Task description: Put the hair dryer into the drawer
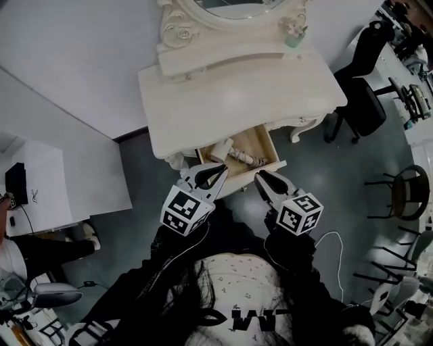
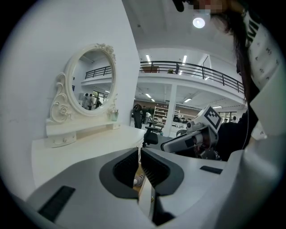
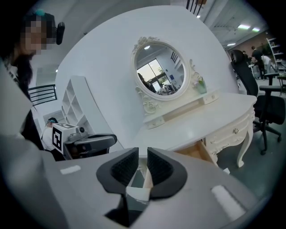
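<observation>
I see only part of the dryer [image 1: 233, 154] in the drawer [image 1: 262, 140], whose front the left gripper [image 1: 211, 170] covers. The mirror [image 1: 233, 7] runs off the top edge.

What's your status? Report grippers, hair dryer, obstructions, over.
Jaws nearly together and empty on left gripper and right gripper, both at the drawer front. In the open drawer lies the hair dryer. Nothing in the way.

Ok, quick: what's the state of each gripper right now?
Left gripper: jaws closed, holding nothing.
Right gripper: jaws slightly apart, holding nothing.
</observation>
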`<state>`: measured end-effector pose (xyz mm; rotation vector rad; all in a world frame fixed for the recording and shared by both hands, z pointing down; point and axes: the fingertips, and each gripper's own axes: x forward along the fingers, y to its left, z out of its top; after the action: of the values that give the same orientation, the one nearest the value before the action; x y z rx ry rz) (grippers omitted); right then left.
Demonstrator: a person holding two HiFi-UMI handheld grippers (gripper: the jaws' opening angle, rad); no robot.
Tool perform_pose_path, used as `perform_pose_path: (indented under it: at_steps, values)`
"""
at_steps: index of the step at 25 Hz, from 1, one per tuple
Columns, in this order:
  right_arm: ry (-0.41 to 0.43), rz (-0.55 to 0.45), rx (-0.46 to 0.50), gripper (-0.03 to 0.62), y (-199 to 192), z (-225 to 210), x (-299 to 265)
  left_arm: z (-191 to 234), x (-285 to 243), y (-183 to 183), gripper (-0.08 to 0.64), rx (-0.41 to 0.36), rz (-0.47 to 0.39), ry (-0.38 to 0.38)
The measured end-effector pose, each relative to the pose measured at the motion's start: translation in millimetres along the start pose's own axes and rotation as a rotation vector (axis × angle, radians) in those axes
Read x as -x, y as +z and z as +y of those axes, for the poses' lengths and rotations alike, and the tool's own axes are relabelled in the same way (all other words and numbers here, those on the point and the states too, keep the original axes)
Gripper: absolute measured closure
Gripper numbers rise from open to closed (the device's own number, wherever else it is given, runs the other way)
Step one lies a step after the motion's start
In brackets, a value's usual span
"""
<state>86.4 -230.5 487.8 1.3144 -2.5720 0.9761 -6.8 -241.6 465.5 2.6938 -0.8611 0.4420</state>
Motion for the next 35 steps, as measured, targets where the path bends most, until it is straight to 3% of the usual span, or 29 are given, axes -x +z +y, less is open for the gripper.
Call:
perform_pose_path:
  at_steps: [10,26,35]
  values:
    - [0.000,-0.004,0.003,0.560,-22,-7,67,-62,-3,-4,0.558,-0.016,0.011,0.028]
    - [0.106,0.029,0.007,0.560,-118,20,202,-231,40,-62,0.558,0.008,0.051,0.138]
    - [0.167,0.036,0.025,0.560,-141,52,217,-260,71,-66,0.558,-0.013,0.057,0.172]
